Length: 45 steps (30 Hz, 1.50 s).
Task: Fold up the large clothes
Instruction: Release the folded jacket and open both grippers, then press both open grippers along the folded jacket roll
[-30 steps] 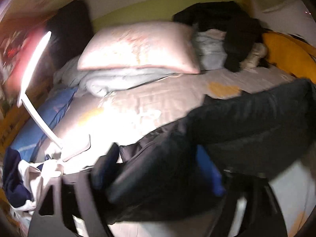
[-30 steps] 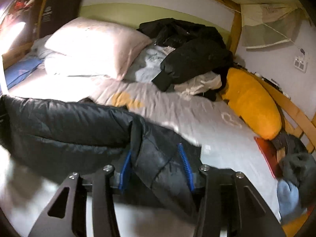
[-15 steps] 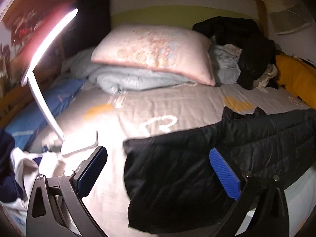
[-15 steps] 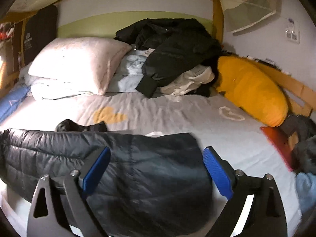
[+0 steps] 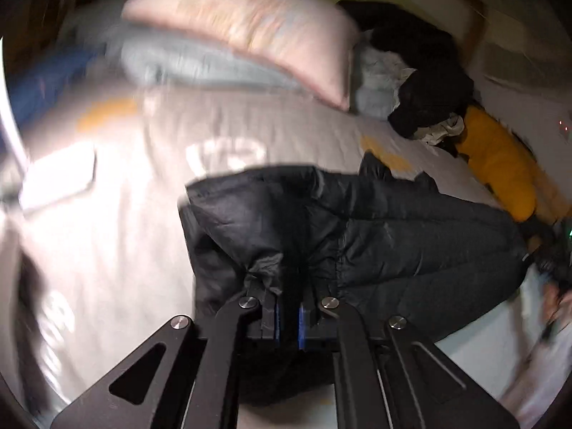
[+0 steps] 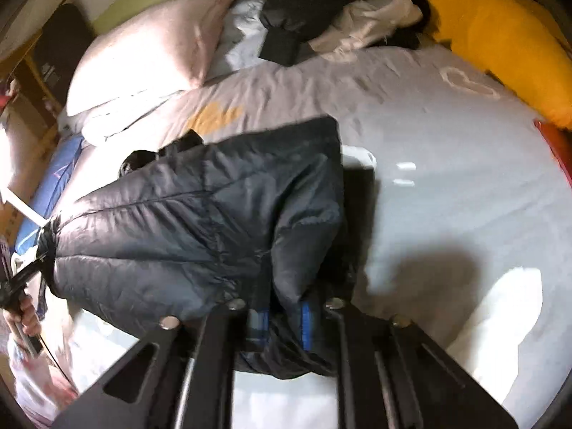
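The black puffer jacket [image 5: 411, 236] lies across the near half of the bed [image 5: 118, 214], stretched crosswise between the two hands, with its collar end bunched toward the middle of the sheet. Both tongs have just snapped closed, and each has cloth in its bite: the left tongs [image 5: 287, 316] are clenched on a gathered pucker at the jacket's near edge by its left end, and the right tongs [image 6: 282, 316] are clenched on a thick fold at its right end, blue pads pressed into the padding. In the right wrist view a hand [image 6: 26, 316] shows at the far left, holding the other tool where the jacket's far end is pinched.

To my eye this is the pick-up for a fold: the two near corners have been taken and the garment is not yet doubled over. The next move would call for both hands to lift together and carry that near edge toward the pillow [image 5: 250, 32] end, keeping the cloth taut between them so the slippery padding does not sag or slide out. There is bare sheet beyond the jacket, short of the heap of dark clothes [image 6: 307, 3] and the yellow cushion [image 6: 500, 43], so the fold has room to land.
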Motion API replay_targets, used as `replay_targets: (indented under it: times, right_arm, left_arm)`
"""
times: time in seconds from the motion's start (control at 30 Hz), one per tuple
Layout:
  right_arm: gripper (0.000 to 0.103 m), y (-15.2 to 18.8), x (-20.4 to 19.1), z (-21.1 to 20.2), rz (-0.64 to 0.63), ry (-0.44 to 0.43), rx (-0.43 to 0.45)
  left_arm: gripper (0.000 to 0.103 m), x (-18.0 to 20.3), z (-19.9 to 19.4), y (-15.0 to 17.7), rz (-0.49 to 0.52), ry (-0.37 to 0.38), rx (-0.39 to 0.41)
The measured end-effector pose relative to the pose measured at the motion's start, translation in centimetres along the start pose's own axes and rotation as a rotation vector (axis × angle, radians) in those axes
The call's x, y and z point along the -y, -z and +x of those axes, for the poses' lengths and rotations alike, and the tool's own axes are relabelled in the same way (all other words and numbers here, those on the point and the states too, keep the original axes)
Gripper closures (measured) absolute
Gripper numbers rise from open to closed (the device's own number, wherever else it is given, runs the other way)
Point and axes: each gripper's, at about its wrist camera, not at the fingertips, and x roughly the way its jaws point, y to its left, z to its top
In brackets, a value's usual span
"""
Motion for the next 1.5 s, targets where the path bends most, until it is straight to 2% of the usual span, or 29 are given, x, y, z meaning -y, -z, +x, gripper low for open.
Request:
replay_targets:
  times: [0.03, 0.1, 0.2, 0.37, 0.4, 0.47, 0.53, 0.57, 0.6, 0.63, 0.67, 0.7, 0.77, 0.8, 0.9, 1.03, 1.13, 1.23, 1.33, 1.4, 1.47, 1.5]
  right_arm:
    - [0.096, -0.2, -0.4, -0.3, -0.018, 0.02, 0.033]
    - [0.096, -1.1, -0.9, -0.7, -0.03, 0.048, 0.094]
    - [0.096, -2.2, -1.3, 0.1, -0.023, 0.079, 0.14]
    - [0.096, -3.2, -2.2, 2.6, -0.038, 0.162, 0.168]
    - [0.096, -3.1, -2.4, 2.8, -0.051, 0.176, 0.178]
    - [0.096, -3.1, -2.8, 3.1, -0.067, 0.198, 0.177]
    - [0.095, -2.9, -3.1, 3.2, -0.082, 0.218, 0.168]
    - [0.093, -2.7, -3.2, 3.0, -0.084, 0.224, 0.178]
    - [0.081, -2.6, -3.1, 2.8, -0.081, 0.228, 0.187]
    - [0.07, -2.5, -3.0, 2.4, -0.073, 0.236, 0.202]
    - [0.046, -2.3, -3.0, 1.7, -0.058, 0.253, 0.228]
    - [0.028, -2.1, -3.0, 1.1, -0.044, 0.27, 0.26]
    - [0.025, -1.5, -3.0, -0.9, -0.021, 0.284, 0.341]
    - [0.02, -1.3, -3.0, -1.7, -0.019, 0.273, 0.358]
    - [0.0, -0.6, -3.0, -3.9, -0.008, 0.199, 0.389]
    - [0.0, 0.1, -3.4, -5.3, 0.01, 0.142, 0.389]
    - [0.0, 0.8, -4.5, -5.6, -0.003, 0.135, 0.393]
    - [0.0, 1.4, -6.1, -5.6, -0.055, 0.132, 0.397]
    - [0.0, 1.8, -7.5, -5.5, -0.121, 0.116, 0.38]
    - [0.0, 2.1, -8.4, -5.0, -0.176, 0.075, 0.333]
    - [0.0, 2.7, -10.2, -3.6, -0.325, -0.002, 0.199]
    - [0.0, 3.3, -11.1, -2.9, -0.395, -0.001, 0.159]
  left_arm:
    - [0.098, 0.2, -0.2, -0.6, 0.021, -0.013, 0.029]
    - [0.097, -0.3, 0.0, -2.1, -0.027, 0.0, 0.062]
    - [0.097, -0.9, 1.4, -3.5, -0.066, -0.014, 0.067]
    - [0.095, 0.0, 3.9, -3.5, 0.025, -0.118, 0.072]
    - [0.09, 0.1, 4.3, -3.4, 0.042, -0.143, 0.073]
    - [0.086, 0.5, 4.6, -3.1, 0.088, -0.182, 0.08]
    - [0.074, 0.6, 4.5, -3.0, 0.095, -0.192, 0.079]
    - [0.057, 0.5, 4.0, -3.0, 0.081, -0.194, 0.083]
    - [0.04, 0.3, 3.4, -3.1, 0.066, -0.195, 0.095]
    - [0.033, 0.3, 2.6, -3.0, 0.055, -0.197, 0.12]
    - [0.022, 0.3, 1.8, -3.0, 0.052, -0.201, 0.144]
    - [0.015, 0.4, 0.8, -3.0, 0.053, -0.207, 0.165]
    - [0.004, 0.6, -0.9, -2.8, 0.056, -0.206, 0.187]
    - [0.002, 0.6, -1.7, -2.6, 0.051, -0.206, 0.197]
    - [0.0, 0.8, -4.2, -1.5, 0.031, -0.225, 0.22]
    - [0.0, 1.7, -6.5, 0.1, 0.018, -0.199, 0.232]
    - [0.0, 3.1, -7.0, 1.0, 0.035, -0.186, 0.234]
    - [0.0, 4.8, -6.4, 1.2, 0.094, -0.143, 0.178]
    - [0.0, 6.5, -6.0, 1.7, 0.167, -0.159, 0.188]
    - [0.0, 7.7, -5.5, 2.2, 0.228, -0.156, 0.164]
    - [0.0, 9.1, -5.2, 3.0, 0.308, -0.156, 0.159]
    - [0.0, 9.9, -5.1, 3.6, 0.364, -0.165, 0.175]
